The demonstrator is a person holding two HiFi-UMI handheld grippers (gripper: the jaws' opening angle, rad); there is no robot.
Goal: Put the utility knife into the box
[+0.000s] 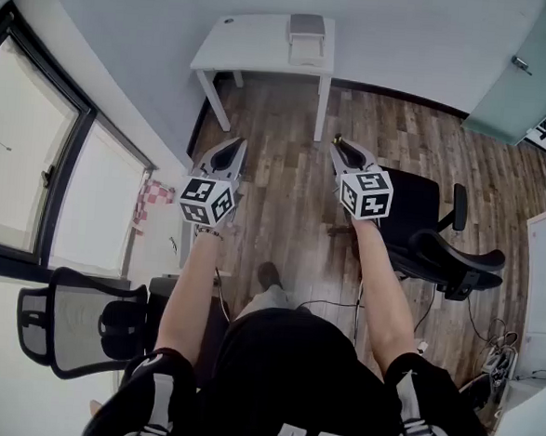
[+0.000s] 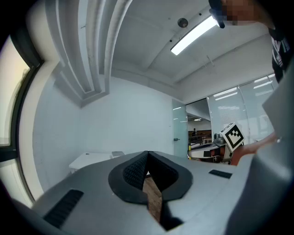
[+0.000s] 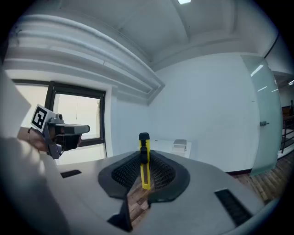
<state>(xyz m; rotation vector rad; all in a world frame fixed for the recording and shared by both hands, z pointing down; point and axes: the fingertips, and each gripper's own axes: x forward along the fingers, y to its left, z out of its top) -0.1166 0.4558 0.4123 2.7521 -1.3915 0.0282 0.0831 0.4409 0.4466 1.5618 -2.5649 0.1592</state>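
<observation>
Carry step: knife gripped, box well ahead.
Bare wood floor (image 1: pixel 283 204) runs to the white table (image 1: pixel 252 57). A black office chair (image 1: pixel 439 238) stands just right of the path, so steer left of it. The box (image 1: pixel 306 38) is on the table's right end. Left gripper (image 1: pixel 239 145) is closed, nothing between the jaws. Right gripper (image 1: pixel 337 142) clamps the yellow utility knife (image 3: pixel 144 160) upright. Next, probably: walk up, lower it in.

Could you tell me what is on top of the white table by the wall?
A pale box sits at the table's right end; a small dark spot lies near its far left corner. The box's inside is hidden.
</observation>
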